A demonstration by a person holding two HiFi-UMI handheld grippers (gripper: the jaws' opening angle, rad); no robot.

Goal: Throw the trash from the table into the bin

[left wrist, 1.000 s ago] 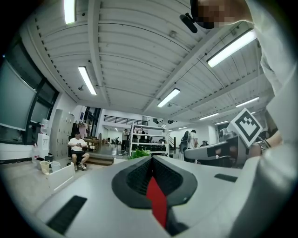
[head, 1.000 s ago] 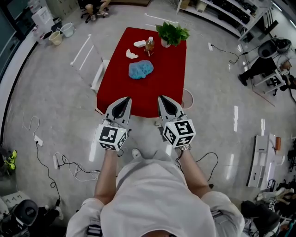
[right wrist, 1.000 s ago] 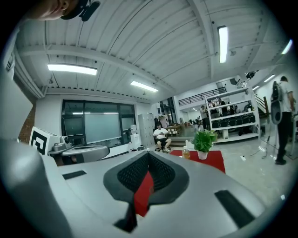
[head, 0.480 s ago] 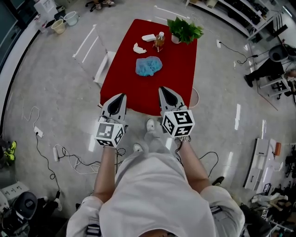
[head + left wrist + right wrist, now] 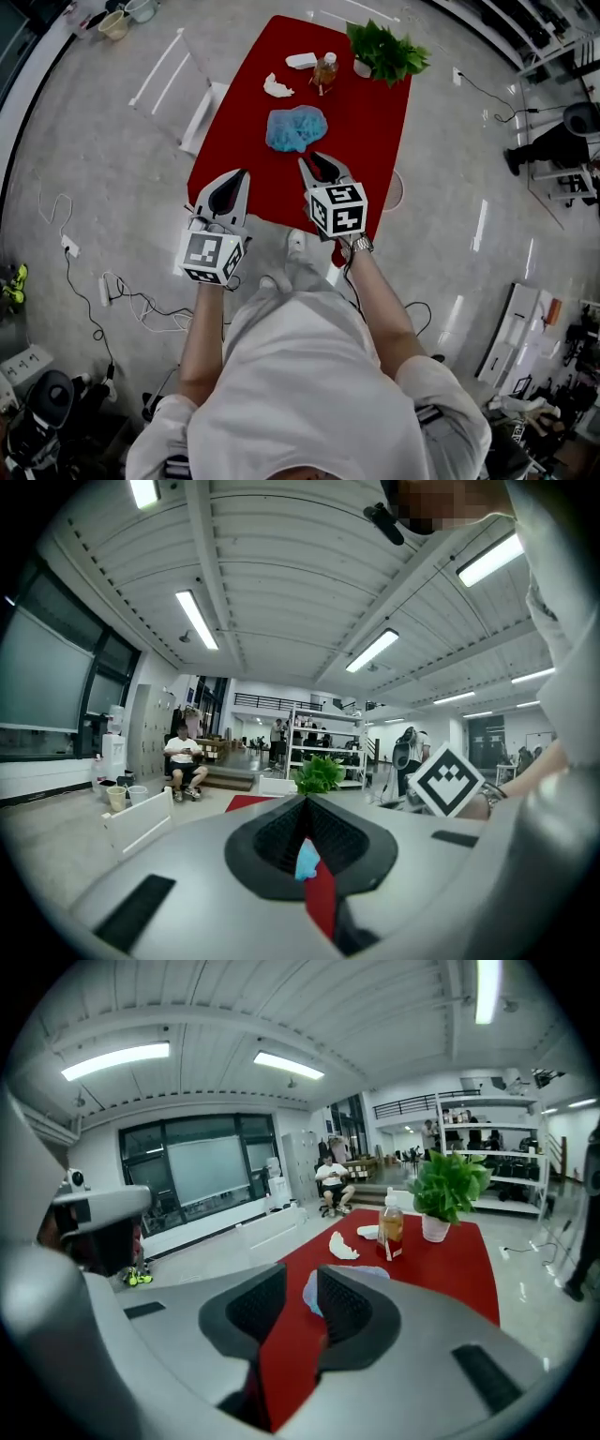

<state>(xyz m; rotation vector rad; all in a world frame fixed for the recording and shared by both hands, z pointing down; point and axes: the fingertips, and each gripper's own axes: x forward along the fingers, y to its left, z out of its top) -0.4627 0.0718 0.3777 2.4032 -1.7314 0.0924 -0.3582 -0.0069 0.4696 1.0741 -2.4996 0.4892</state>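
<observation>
On the red table (image 5: pixel 375 122) lie a crumpled blue thing (image 5: pixel 296 127), a crumpled white paper (image 5: pixel 277 87) and a flat white piece (image 5: pixel 302 60). My right gripper (image 5: pixel 319 161) hovers over the table's near part, just short of the blue thing (image 5: pixel 309 1291). Its jaws have just been opening and stand slightly apart with nothing between them. My left gripper (image 5: pixel 241 174) is at the table's near left edge, its tips (image 5: pixel 305 803) meeting and empty. A sliver of the blue thing (image 5: pixel 307 860) shows through its slit.
A bottle of amber drink (image 5: pixel 326 69) and a potted green plant (image 5: pixel 384 49) stand at the table's far end. A round white-rimmed container (image 5: pixel 395 192) sits on the floor by the table's right side. White frames (image 5: pixel 178 84) and cables (image 5: pixel 141 309) lie at left.
Both grippers have moved forward to the table's near edge, the right one further and lower. The right jaws have parted. The person has stepped closer to the table.
</observation>
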